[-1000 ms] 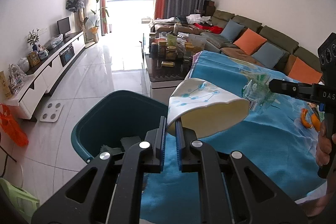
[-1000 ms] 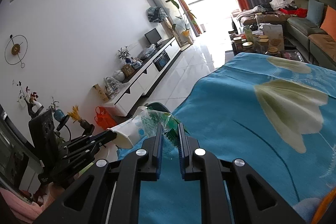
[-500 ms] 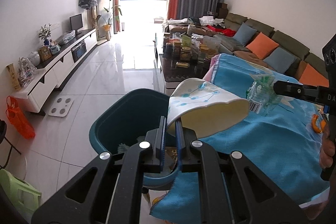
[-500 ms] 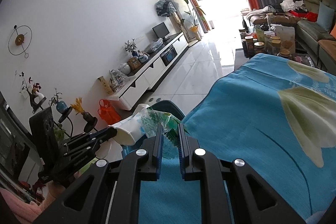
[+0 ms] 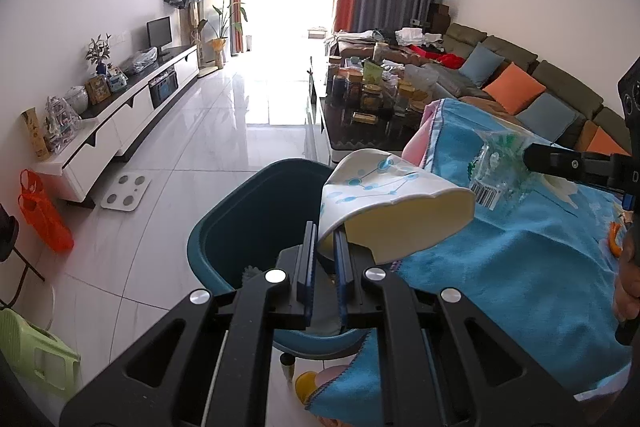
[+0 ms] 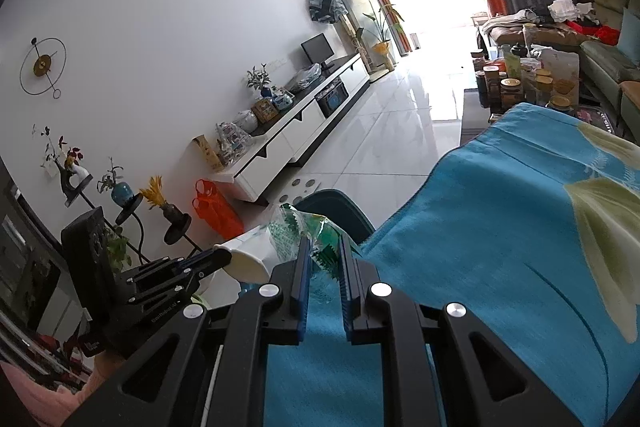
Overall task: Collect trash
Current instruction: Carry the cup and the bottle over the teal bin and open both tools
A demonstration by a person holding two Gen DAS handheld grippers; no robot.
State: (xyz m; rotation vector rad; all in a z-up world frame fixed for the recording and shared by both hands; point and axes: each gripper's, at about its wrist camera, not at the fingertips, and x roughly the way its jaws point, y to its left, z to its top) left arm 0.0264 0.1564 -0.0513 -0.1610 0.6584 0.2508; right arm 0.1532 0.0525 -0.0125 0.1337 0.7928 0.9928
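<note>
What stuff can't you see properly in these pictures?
- Inside of the teal bin: in the left wrist view the left gripper and paper cup cover most of it.
- Wrapper: in the right wrist view its print is too small.
- Orange thing: cut off by the right edge.

Matt paper cup [image 5: 394, 209], crinkly clear plastic wrapper [image 5: 498, 169], fuzzy blue cloth [image 5: 520, 267], glossy tiled floor [image 5: 224, 131].
</note>
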